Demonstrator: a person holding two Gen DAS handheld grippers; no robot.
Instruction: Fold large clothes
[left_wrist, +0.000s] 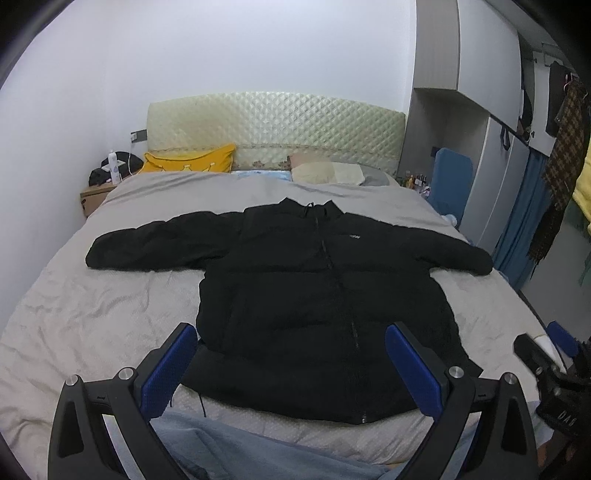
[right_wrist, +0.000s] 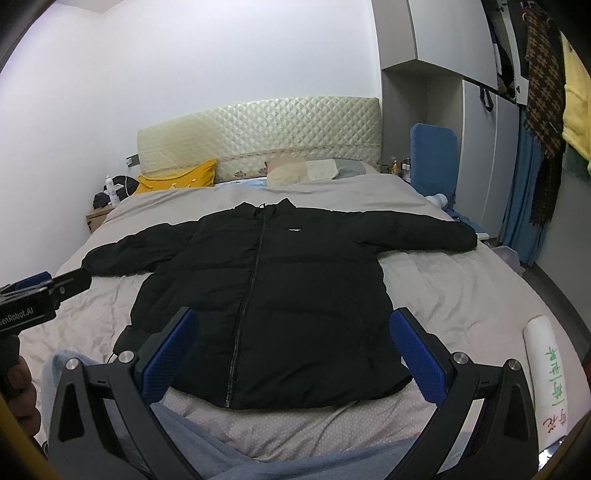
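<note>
A black puffer jacket lies flat, front up and zipped, on the bed, both sleeves spread out to the sides. It also shows in the right wrist view. My left gripper is open and empty, held above the jacket's hem. My right gripper is open and empty, also above the hem. The left gripper's body shows at the left edge of the right wrist view. The right gripper's body shows at the right edge of the left wrist view.
Pillows lie by the quilted headboard. A nightstand stands at the back left, a blue chair and wardrobe on the right. A light blue garment lies at the bed's near edge. A white roll lies right.
</note>
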